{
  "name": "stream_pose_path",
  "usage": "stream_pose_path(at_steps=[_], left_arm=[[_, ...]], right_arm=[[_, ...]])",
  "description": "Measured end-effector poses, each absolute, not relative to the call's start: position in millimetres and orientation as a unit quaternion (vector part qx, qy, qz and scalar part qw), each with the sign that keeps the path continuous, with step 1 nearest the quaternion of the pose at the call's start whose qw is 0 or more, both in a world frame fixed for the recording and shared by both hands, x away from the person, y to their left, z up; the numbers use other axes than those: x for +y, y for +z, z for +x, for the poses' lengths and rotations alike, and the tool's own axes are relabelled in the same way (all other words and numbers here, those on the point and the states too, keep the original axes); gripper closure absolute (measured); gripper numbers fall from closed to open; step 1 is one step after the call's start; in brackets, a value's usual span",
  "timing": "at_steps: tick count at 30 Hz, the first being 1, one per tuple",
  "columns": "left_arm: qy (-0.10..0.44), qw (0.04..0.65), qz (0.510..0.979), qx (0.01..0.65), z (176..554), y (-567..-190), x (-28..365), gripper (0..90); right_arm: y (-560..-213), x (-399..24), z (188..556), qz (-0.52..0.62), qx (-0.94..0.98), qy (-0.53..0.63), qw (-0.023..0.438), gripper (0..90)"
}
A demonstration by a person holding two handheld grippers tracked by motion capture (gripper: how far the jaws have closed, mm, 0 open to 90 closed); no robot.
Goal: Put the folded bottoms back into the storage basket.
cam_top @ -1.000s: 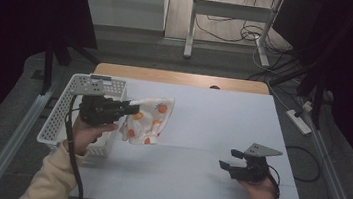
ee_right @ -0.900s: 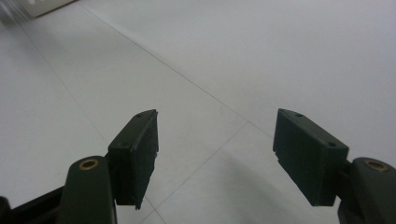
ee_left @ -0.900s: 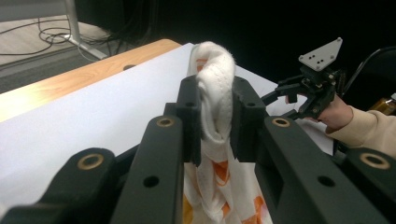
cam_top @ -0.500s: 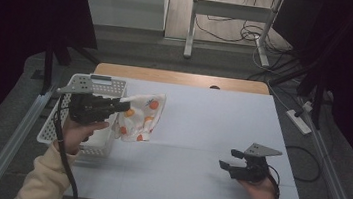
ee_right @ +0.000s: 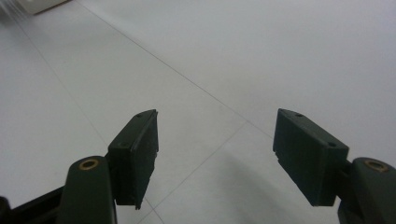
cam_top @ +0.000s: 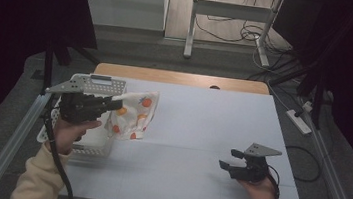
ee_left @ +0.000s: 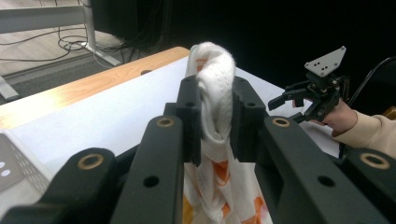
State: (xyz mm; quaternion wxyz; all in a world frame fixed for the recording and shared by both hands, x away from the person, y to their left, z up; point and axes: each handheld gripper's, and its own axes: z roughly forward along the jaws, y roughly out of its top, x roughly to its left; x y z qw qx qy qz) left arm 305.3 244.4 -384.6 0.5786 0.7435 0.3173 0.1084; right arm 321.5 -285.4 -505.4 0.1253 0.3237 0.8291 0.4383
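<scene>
So we've got three cameras going. The high view sits above our side of the table (cam_top: 201,127), looking forward and down, far enough back to take in all four edges plus the floor past the far edge. The left gripper view rides right behind its own jaws, super close, facing across the table toward the right gripper (ee_left: 314,95) near the right edge, which the high view catches too (cam_top: 230,166). The right gripper view hangs low over the table (ee_right: 261,51), angled down at bare surface.
</scene>
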Motion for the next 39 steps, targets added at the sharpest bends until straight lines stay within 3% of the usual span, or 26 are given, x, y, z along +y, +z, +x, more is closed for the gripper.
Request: stream_pose_path(at_steps=[39], left_arm=[[0.137,0.587,0.718,0.349,293.0,-368.5,298.1,76.7]], right_arm=[[-505.9,-285.8,323.4,0.325,0.827,0.440,0.128,31.3]])
